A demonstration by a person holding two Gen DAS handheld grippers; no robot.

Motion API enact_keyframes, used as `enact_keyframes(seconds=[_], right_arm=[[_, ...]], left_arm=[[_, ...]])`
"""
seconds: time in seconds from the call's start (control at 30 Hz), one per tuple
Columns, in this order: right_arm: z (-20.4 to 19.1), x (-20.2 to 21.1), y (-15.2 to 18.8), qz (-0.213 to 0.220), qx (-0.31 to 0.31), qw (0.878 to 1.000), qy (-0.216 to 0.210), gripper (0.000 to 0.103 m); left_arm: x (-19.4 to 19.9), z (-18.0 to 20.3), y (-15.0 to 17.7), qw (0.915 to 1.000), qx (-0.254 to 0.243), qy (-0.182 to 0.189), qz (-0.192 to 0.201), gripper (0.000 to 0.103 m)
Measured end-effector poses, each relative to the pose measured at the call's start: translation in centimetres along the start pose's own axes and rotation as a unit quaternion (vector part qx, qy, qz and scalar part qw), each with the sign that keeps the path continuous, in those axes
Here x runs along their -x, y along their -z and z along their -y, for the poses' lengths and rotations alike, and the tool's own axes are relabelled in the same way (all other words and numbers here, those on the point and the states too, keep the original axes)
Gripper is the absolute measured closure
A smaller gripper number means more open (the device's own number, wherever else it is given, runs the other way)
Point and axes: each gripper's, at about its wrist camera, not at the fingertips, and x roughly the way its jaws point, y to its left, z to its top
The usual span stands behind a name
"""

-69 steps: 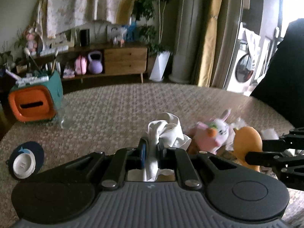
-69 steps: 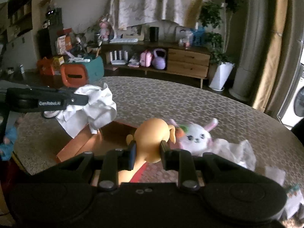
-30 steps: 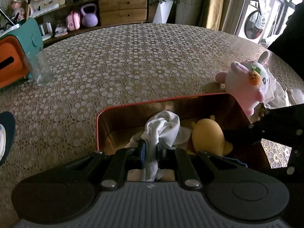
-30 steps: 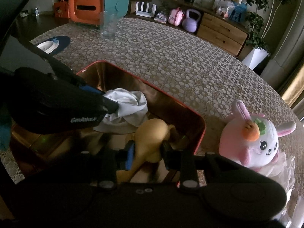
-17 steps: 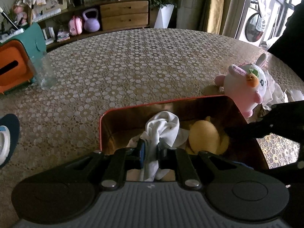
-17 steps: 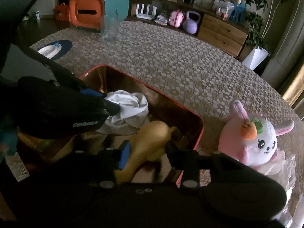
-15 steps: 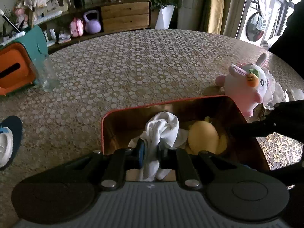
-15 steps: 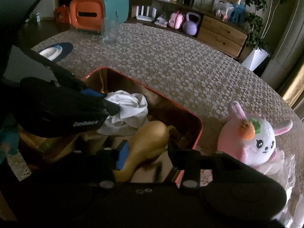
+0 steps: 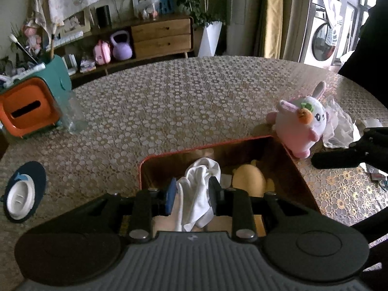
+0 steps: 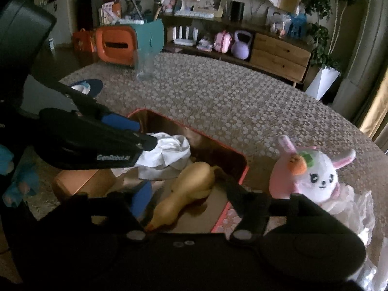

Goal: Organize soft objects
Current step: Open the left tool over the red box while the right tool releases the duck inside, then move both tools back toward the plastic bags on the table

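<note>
Holds the left gripper (image 9: 193,194) over the near part of the red-rimmed box (image 9: 206,146), fingers spread apart, white cloth (image 9: 197,194) hanging loose between them and slumping down into the box. Cannot tell whether either pad touches the cloth.

Holds the right gripper (image 10: 188,194) low over the same box, fingers spread wide, pinching nothing. Leaves the yellow soft toy (image 10: 191,189) lying on its side on the box floor between those fingers, touching neither as far as visible. In the left wrist view, places this toy at 3 o'clock of the cloth, just beside it.

Shows the pink-and-white bunny plush (image 9: 300,126) upright on the patterned table (image 9: 181,101), outside the box, at 2 o'clock of it and touching its far right corner. Shows crumpled clear plastic (image 9: 339,123) just beside the bunny at its 3 o'clock.

Shows a drinking glass (image 9: 71,114) at 10 o'clock of the box, well apart, touching an orange-and-teal tissue holder (image 9: 26,108). Shows a dark blue coaster (image 9: 24,194) at 9 o'clock, near the table edge.
</note>
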Motion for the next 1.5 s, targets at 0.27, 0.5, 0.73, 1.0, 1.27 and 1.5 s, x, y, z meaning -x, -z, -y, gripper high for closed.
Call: enact_keyframes(seconds=[0.27,0.5,0.73,1.0,1.27,1.5], right_arm=[[0.7,3.4,0.4,0.032,-0.025,0.999,-0.010,0.019],[0.8,6.5,1.2,0.052,-0.036,0.998,-0.024,0.011],[1.4,9.6,2.3,0.072,-0.042,0.996,-0.019,0.009],[3.3,14.0,4.9,0.100,-0.064,0.993,-0.001,0.002],[5.8,18.3,8.4,0.138,-0.100,0.985,0.036,0.000],[9.2,20.6,11.7,0.153,-0.147,0.975,0.071,0.000]], left_arm=[[2.6,1.1,0.1,0.9999,0.007,0.003,0.013,0.075],[5.1,2.5,0.1,0.9995,0.005,0.011,0.030,0.046],[7.8,4.9,0.2,0.9979,-0.012,0.015,0.062,0.027],[10.3,7.9,0.4,0.9947,-0.014,0.050,0.088,0.021],[11.6,11.2,0.9,0.9861,-0.004,0.117,0.118,0.016],[11.6,14.3,1.1,0.9773,-0.003,0.158,0.141,0.001]])
